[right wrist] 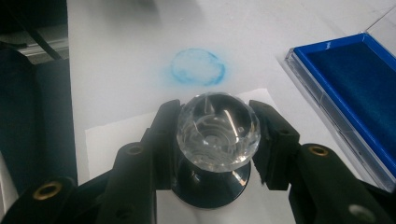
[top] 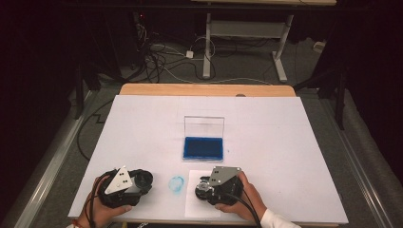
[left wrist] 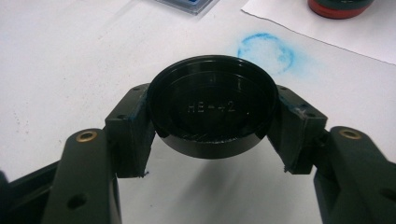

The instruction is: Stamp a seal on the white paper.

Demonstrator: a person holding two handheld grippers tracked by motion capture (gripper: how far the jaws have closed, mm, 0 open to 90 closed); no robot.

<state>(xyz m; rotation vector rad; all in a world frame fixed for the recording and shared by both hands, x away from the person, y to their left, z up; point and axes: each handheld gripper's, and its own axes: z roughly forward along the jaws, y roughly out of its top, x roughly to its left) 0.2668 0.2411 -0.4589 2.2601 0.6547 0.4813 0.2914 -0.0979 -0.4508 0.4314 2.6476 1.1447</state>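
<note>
The right tool (right wrist: 217,135) has its jaws closed on the clear faceted knob of a round stamp with a dark base (right wrist: 217,154), which stands on a white sheet of paper (top: 194,202) at the near edge of the white counter (top: 285,142). The knob looks hard and smooth, probably glass or acrylic, so it may slip or turn between the jaws; a hold lower, at the narrow neck under the ball, seems safer. The stamp looks small and light.

The left tool (left wrist: 212,126) holds a round black plastic cap (left wrist: 212,109) by its rim, open side up. It is stiff and light, and the jaws press on its two sides.

Between the two tools lies a smudged blue ink ring (top: 177,184) on the counter. Farther off stands an open blue ink pad in a clear plastic case (top: 203,147), its lid upright. Nothing stands between the stamp and the pad, but the upright lid could be struck
</note>
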